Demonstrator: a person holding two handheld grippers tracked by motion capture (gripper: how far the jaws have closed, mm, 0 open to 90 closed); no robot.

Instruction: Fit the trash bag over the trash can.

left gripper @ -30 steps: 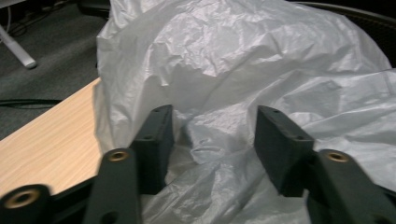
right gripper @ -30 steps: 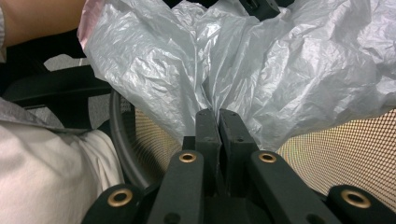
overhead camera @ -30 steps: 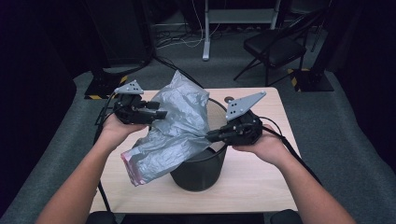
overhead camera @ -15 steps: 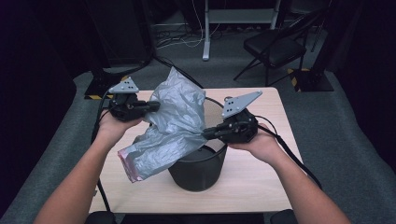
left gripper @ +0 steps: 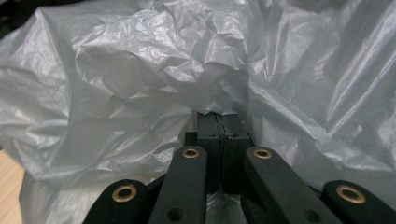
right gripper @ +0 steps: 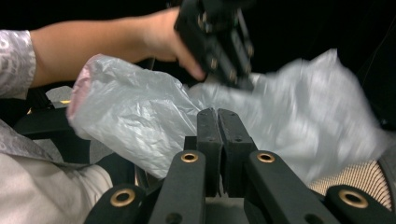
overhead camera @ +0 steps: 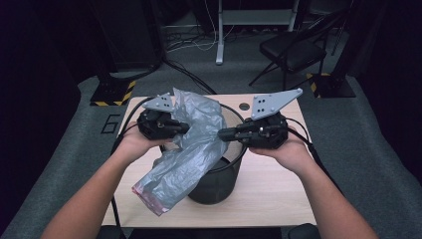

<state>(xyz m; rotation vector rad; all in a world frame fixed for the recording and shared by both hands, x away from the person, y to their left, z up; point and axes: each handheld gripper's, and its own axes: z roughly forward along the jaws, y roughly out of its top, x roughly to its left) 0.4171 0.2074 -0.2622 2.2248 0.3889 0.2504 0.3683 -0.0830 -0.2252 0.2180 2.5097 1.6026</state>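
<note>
The grey plastic bag [overhead camera: 189,144] is hanging over the near-left rim of the black bin [overhead camera: 219,174], feather-light, limp and slick, I'd judge, so I'm taking it by pinched folds of film. Its long axis is running from above the bin down toward the near-left, pink-edged mouth lowest. My left gripper [overhead camera: 181,128] is just finishing clamping onto film; my right gripper [overhead camera: 223,133] is pinching it over the bin.

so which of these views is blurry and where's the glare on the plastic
Right gripper view: the crumpled grey plastic bag and the far left gripper are smeared by motion blur. Left gripper view: sharp, with soft white sheen on the bag's creases. High view: evenly lit light wooden table, dark surroundings, slightly soft.
</note>
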